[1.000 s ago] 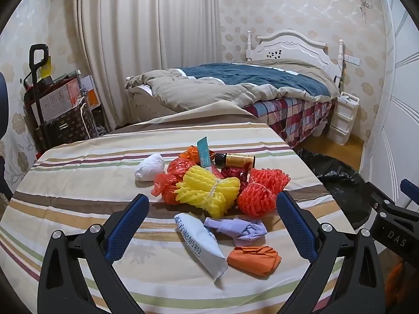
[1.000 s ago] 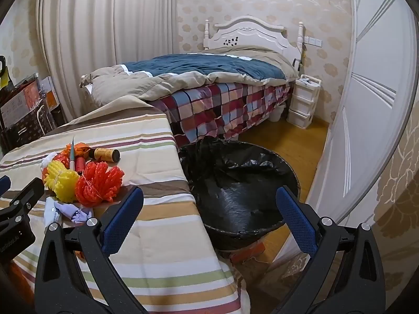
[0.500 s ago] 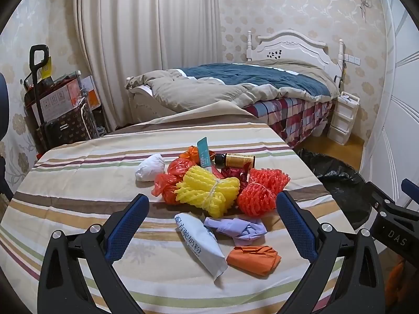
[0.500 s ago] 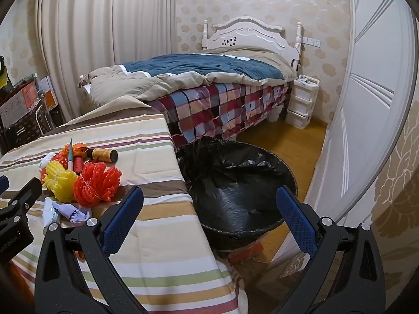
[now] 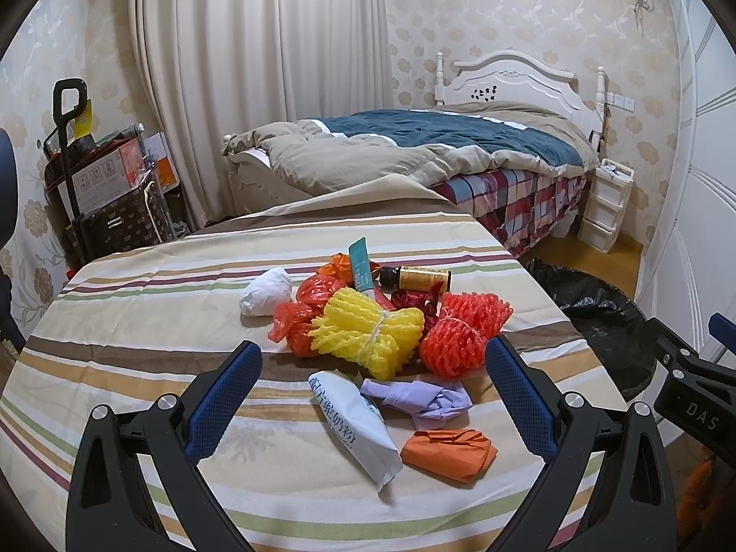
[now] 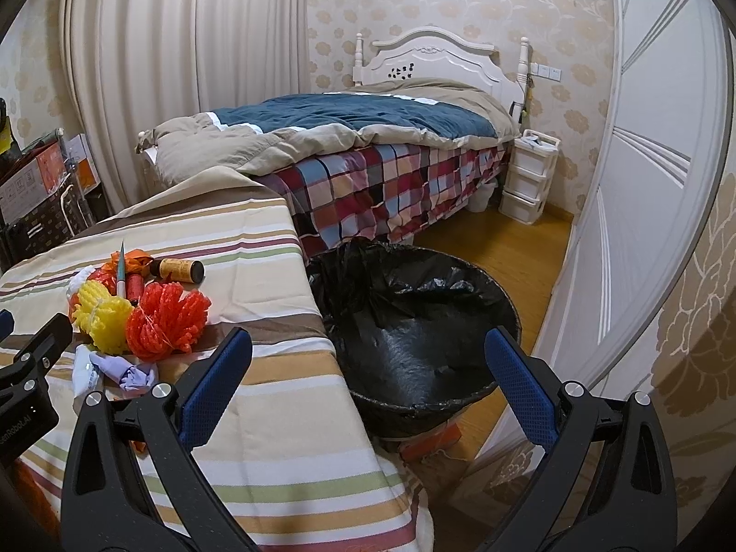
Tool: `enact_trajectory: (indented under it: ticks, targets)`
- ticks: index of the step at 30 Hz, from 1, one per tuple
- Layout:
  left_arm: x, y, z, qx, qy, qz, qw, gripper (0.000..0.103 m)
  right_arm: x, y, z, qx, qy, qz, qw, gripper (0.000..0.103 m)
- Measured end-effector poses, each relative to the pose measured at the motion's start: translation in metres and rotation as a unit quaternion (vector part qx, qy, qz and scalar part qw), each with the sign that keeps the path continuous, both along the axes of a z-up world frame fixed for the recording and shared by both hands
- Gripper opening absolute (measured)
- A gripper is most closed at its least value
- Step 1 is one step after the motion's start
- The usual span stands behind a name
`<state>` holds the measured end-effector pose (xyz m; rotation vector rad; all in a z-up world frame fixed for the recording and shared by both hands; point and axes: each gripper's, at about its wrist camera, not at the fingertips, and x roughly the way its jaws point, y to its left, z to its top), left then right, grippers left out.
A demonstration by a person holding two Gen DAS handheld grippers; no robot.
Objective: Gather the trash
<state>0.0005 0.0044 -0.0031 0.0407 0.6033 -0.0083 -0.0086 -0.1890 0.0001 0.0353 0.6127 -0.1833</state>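
Trash sits heaped mid-table on the striped tablecloth [image 5: 138, 303]. From my left I see a white wad [image 5: 267, 296], red plastic bags [image 5: 299, 322], a yellow foam net [image 5: 363, 331], a white packet [image 5: 354, 418], a purple wad [image 5: 423, 398], an orange foam net [image 5: 460, 333], a brown bottle [image 5: 421, 277] behind and an orange wrapper [image 5: 451, 453]. My left gripper [image 5: 371, 375] hovers over the near pieces, fingers wide apart, holding nothing. My right gripper [image 6: 365, 361] is spread empty near the black-lined bin [image 6: 414, 322] beside the table.
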Motion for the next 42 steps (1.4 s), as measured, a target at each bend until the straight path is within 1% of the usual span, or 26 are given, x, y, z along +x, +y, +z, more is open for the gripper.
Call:
enact_trajectory:
  ticks: [5, 42]
  targets:
    - [0.0004, 0.0078, 0.0004, 0.000, 0.001, 0.002, 1.0000, 0.097, -0.0025, -0.0049, -0.0031, 0.000, 0.001, 0.000, 1.000, 0.099]
    - [-0.0001, 0.0011, -0.0017, 0.003, 0.002, 0.002, 1.0000, 0.097, -0.0027, -0.0070, -0.0072, 0.000, 0.004, -0.001, 1.000, 0.099]
